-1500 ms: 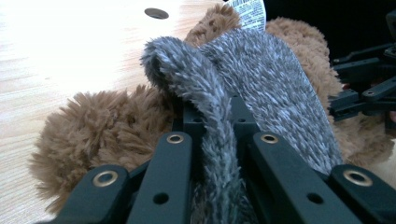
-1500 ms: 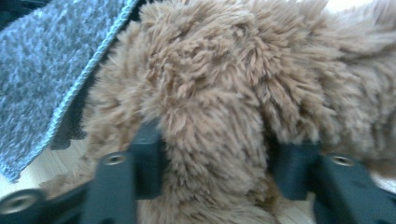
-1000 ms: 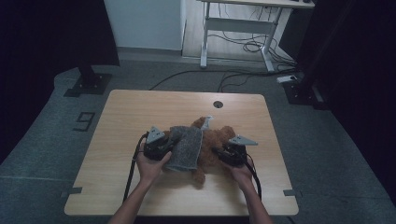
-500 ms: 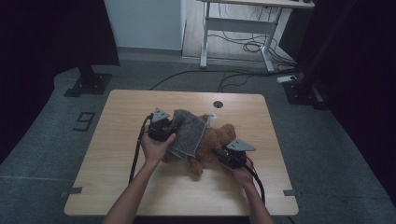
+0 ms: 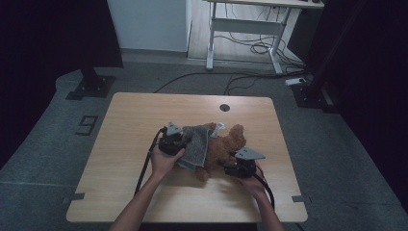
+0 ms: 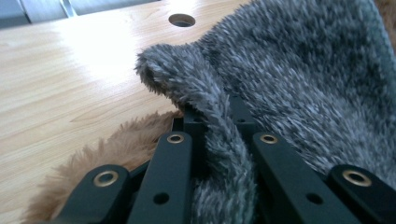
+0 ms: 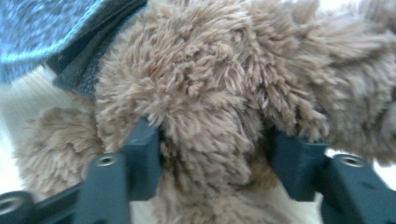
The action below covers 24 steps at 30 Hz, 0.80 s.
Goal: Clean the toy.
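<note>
The left gripper [image 5: 185, 143] was clenched on a fold of the grey fleece garment [image 6: 219, 135], the fabric pinched tight between its jaws and spreading away to the right of them in the left gripper view. The right gripper [image 5: 230, 166] had just been opening: its jaws stood apart on either side of a limb of the brown plush toy [image 7: 205, 116], the pile bulging between them and brushing both pads, so the hold looked slack rather than firm. Beyond both tools the toy lay on its back on the wooden table [image 5: 144, 110], the garment draped over its middle. The work in hand seemed to be dressing or undressing the toy; the next move probably called for the right gripper to take a fresh hold while the left drew the fleece along. One toy, one garment, two grippers
</note>
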{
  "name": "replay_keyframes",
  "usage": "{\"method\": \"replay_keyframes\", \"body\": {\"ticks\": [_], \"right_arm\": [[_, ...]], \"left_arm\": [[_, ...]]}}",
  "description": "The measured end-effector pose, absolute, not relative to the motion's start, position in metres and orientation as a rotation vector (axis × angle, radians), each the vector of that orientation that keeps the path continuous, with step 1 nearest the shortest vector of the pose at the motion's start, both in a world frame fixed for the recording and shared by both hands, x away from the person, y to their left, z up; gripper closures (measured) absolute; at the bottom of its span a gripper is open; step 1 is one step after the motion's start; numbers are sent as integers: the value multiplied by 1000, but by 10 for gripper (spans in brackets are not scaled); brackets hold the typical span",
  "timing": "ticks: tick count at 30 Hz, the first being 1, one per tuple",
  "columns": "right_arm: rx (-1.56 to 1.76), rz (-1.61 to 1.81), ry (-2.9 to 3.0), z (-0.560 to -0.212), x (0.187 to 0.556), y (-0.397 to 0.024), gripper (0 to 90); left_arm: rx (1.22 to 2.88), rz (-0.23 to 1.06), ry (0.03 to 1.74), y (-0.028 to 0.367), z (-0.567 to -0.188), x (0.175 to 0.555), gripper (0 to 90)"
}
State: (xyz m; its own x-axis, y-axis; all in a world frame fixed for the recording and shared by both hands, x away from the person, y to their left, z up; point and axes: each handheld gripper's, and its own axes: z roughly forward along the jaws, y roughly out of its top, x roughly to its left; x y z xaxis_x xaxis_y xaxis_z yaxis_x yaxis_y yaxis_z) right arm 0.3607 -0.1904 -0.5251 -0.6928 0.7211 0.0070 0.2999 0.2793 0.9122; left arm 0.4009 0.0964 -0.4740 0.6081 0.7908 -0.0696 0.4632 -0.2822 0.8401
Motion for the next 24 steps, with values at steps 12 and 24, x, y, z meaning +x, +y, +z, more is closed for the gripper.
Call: {"method": "replay_keyframes", "body": {"ticks": [12,24], "right_arm": [[1112,1540,2073,-513,357,-194,204],[1012,1490,2031,-531,342,-181,562]], "left_arm": [[1885,505,919,97,-487,366,823],[1893,392,922,101,-471,363,826]]}}
